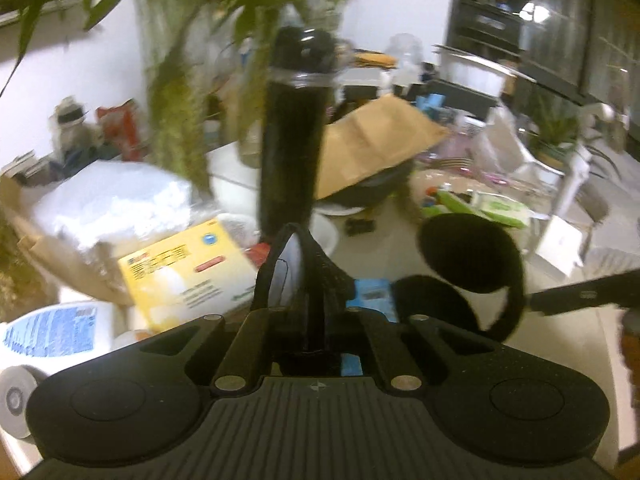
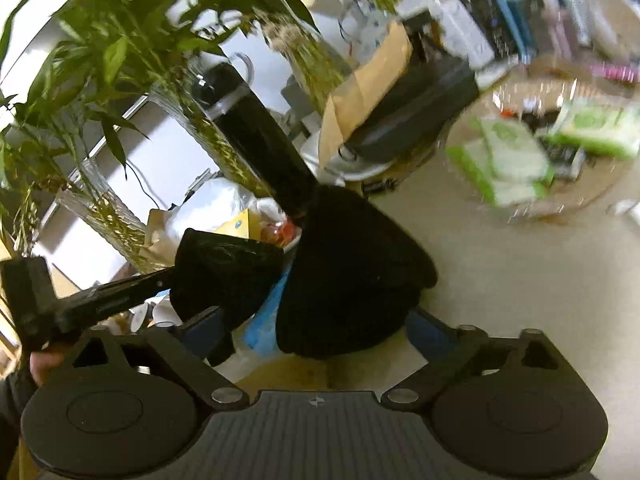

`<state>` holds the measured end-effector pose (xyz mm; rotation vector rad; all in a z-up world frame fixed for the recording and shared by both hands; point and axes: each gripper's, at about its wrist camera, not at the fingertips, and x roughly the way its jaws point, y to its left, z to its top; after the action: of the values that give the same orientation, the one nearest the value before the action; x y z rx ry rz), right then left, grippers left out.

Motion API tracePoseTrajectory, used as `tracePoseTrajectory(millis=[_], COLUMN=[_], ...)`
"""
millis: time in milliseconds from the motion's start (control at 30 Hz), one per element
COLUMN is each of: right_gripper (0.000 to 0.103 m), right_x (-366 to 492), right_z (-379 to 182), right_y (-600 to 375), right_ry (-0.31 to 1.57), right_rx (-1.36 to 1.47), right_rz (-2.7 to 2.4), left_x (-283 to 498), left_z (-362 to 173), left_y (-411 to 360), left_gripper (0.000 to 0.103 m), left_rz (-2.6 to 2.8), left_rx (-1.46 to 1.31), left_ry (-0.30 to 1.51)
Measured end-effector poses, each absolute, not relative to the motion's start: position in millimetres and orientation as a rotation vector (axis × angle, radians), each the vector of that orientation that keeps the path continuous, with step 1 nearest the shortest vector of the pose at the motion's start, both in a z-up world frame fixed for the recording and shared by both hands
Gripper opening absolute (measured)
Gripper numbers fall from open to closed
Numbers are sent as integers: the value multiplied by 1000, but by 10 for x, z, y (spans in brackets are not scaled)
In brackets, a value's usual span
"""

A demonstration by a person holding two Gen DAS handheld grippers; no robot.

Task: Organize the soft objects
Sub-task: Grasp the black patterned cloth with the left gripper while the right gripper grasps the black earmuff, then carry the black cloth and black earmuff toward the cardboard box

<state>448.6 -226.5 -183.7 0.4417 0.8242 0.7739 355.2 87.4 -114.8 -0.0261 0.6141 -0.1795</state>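
Jaws: left closed, right apart | cluttered beige table (image 2: 500,280) | plants (image 2: 100,40)

Two wrist fisheyes, close over cluttered table (image 1: 460,248).
Left faces level; right tilts downward; both share black bottle (image 1: 290,136), paper bag (image 2: 368,80).

Soft knitted earmuffs (image 2: 352,264) are solid black. Tall cylindrical bottle (image 1: 290,136) is black. Flat cardboard box (image 1: 188,276) is yellow with red markings. Paper bag (image 1: 372,140) is plain brown.
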Motion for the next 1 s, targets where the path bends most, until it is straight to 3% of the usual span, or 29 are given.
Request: tracePoseTrajectory(millis=[100,167,200,300,433,1000], right_gripper=[76,54,35,20,13,11], right_x=[4598,4643,4658,4650,4557,3708], right_z=[-1965,-2025,-2046,-2003,-1683,-257], right_y=[-2201,-2155,-2133,-2097,-2132,-2931], right_ry=[860,866,867,854,746,726], right_rx=[470,484,489,500,449,293], right_rz=[787,808,825,880,894,806], left_x=[3529,3502,3486,3412,3260,2181], left_z=[-1106,-1084,-1077,-1031,-890,133], left_y=[821,793,778,736,722,413], left_gripper=[6,6,6,6,6,6], left_rz=[-198,-200,-206,-202,-191,-231], left_rx=[-23,-19,-13,21,14,43], left_ry=[599,592,589,575,550,418])
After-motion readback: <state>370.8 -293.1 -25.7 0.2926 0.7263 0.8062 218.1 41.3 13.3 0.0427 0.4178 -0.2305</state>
